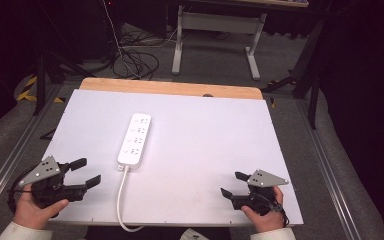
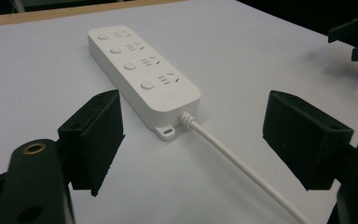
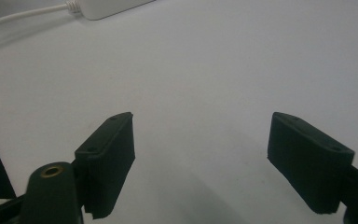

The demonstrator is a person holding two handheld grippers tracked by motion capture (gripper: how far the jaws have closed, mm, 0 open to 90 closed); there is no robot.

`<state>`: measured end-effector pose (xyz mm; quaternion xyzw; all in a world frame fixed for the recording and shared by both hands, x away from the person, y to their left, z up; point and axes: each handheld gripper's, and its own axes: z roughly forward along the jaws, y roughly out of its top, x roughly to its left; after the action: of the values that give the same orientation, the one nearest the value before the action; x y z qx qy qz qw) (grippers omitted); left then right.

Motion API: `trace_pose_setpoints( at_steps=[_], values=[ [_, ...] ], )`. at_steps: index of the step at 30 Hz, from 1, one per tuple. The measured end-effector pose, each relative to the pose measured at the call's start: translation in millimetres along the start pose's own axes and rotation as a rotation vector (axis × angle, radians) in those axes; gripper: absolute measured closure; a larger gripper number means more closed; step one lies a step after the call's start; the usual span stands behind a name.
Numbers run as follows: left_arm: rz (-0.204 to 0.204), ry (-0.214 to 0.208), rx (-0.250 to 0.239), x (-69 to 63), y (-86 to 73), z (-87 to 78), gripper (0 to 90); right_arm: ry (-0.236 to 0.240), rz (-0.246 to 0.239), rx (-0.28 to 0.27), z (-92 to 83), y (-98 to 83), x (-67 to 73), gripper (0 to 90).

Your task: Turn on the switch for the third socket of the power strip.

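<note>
A white power strip [image 1: 135, 139] with several sockets lies lengthwise on the white table top [image 1: 205, 135], left of the middle. Its white cable [image 1: 122, 200] runs off the near edge. My left gripper [image 1: 86, 172] rests at the near left corner, open, its jaws aimed at the strip's cable end. In the left gripper view the strip [image 2: 140, 70] and cable [image 2: 233, 158] lie just ahead between the wide-apart jaws. My right gripper [image 1: 233, 184] sits at the near right, open, nothing between its jaws; the strip's corner [image 3: 112, 7] shows far off in its view.
A wooden strip [image 1: 170, 88] edges the table's far side. Behind it on the grey floor stand a white desk frame [image 1: 215, 30] and tangled black cables [image 1: 135, 57]. Metal rails [image 1: 325, 165] run along both table sides.
</note>
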<state>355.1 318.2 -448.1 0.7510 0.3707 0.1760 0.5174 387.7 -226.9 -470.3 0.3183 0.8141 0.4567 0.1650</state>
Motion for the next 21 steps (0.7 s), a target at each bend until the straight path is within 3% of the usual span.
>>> trace_pose_setpoints(
  at_steps=[5, 9, 15, 19, 21],
  values=[
    [0.026, 0.031, 0.026, 0.4, -6.4, -3.7, 21.1, -0.006, -0.004, 0.002, -0.4, -0.3, -0.2, 23.8],
    [0.021, 0.045, 0.012, -0.1, -15.8, -6.5, 21.5, -0.006, -0.006, 0.003, -0.6, -0.4, -0.1, 23.8],
    [-0.009, 0.016, -0.033, 2.5, -31.2, -7.6, 21.0, -0.006, -0.008, 0.003, -0.7, -0.5, -0.1, 23.8],
    [0.028, 0.026, -0.005, 2.2, -35.3, -4.0, 21.0, -0.005, -0.007, 0.005, -0.5, -0.6, -0.4, 23.8],
    [0.023, 0.018, 0.001, 2.2, -33.9, -2.8, 21.9, -0.006, -0.008, 0.005, -0.3, -0.5, -0.2, 23.8]
  ],
)
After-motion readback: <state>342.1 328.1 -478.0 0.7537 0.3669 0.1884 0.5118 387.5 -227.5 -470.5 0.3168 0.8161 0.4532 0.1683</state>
